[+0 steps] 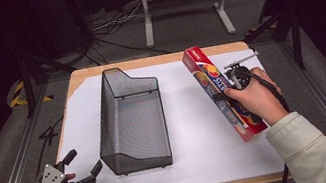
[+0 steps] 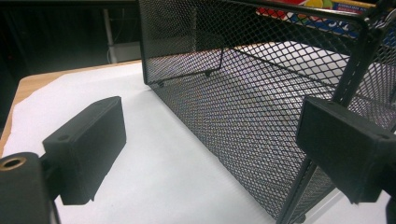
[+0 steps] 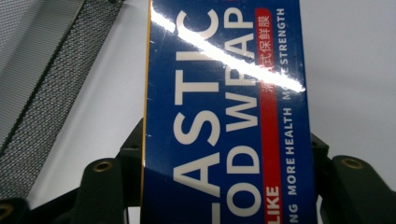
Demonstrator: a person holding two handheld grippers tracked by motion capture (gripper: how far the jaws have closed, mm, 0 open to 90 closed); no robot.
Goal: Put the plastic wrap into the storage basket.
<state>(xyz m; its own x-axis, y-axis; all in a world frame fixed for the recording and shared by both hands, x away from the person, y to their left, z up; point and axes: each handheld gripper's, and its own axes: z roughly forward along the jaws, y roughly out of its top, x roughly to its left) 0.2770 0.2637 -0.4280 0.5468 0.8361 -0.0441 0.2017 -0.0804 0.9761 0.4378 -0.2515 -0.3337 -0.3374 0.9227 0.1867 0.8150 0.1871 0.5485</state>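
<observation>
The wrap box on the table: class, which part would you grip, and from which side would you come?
Probably mid-length, across its narrow width, coming from above. The wrap box lies flat on the white sheet, long and slim, so only the short span suits two jaws, and a middle hold should keep it level. The right gripper already straddles it about there.

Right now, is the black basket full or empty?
Empty. Through the mesh basket you see only its bare bottom; the plastic wrap box lies outside.

The left gripper (image 1: 82,166) has 2 black block jaws and a grey three-cornered plate. The right gripper (image 1: 228,91) trails a black cable; its arm wears a cream sleeve (image 1: 308,149).
</observation>
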